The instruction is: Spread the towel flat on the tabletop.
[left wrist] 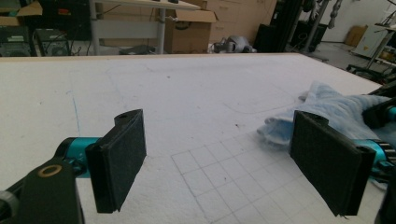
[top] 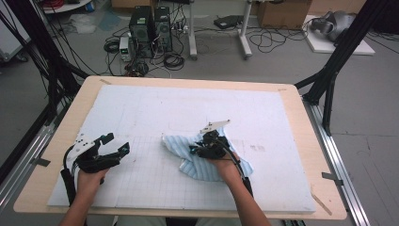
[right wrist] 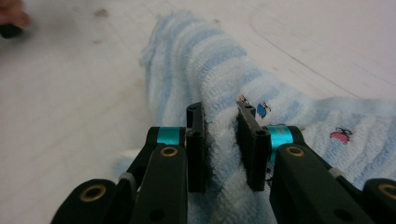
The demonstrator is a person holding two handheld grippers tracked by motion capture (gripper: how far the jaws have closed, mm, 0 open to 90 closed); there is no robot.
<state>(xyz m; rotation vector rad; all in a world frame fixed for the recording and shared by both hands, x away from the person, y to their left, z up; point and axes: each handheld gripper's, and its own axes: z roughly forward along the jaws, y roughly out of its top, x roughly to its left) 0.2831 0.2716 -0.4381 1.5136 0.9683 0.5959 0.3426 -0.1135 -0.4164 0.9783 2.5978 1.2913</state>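
A light blue striped towel [top: 181, 146] lies crumpled on the white gridded mat [top: 188, 103], right of centre. My right gripper [top: 195, 149] rests on top of it. In the right gripper view a raised fold of the towel [right wrist: 205, 60] is pinched between the two pads of the right gripper [right wrist: 222, 140], which is shut on it. Small printed figures show on the cloth to the right of the jaws. My left gripper [top: 117, 142] hovers over the mat's front left, apart from the towel. In its own view the left gripper [left wrist: 219, 163] is wide open with nothing between the pads, and the towel [left wrist: 327, 105] lies off to the right.
The mat covers most of a wooden table [top: 70, 122]. Black frame posts [top: 329, 75] stand at both sides. Computer towers [top: 150, 28], cables and cardboard boxes sit on the floor beyond the far edge.
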